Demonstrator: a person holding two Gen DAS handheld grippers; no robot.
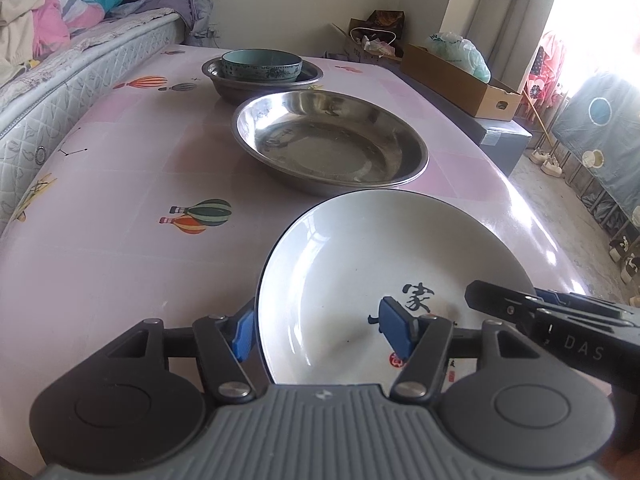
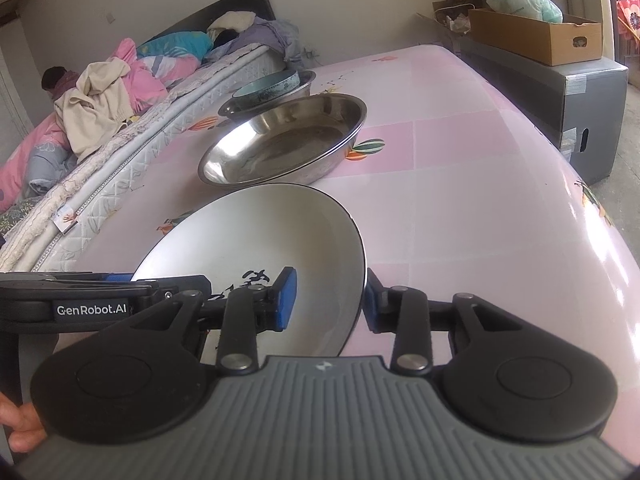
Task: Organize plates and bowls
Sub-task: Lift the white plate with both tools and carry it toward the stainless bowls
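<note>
A white plate (image 1: 360, 264) with a dark rim and black characters lies near the table's front edge; it also shows in the right wrist view (image 2: 256, 232). My left gripper (image 1: 318, 330) is open and straddles its left rim, one blue pad outside, one over the plate. My right gripper (image 2: 330, 300) is open and straddles its right rim the same way. Beyond the plate is a large steel basin (image 1: 328, 140), also in the right wrist view (image 2: 288, 140). Farther back a teal bowl (image 1: 262, 65) sits in a smaller steel basin (image 1: 224, 84).
The table (image 1: 120, 152) has a pink cloth with balloon prints. A bed (image 2: 100, 120) with heaped bedding runs along its left side. A cardboard box (image 1: 460, 80) sits on a grey cabinet (image 2: 580, 92) at the right. Shoes lie on the floor far right.
</note>
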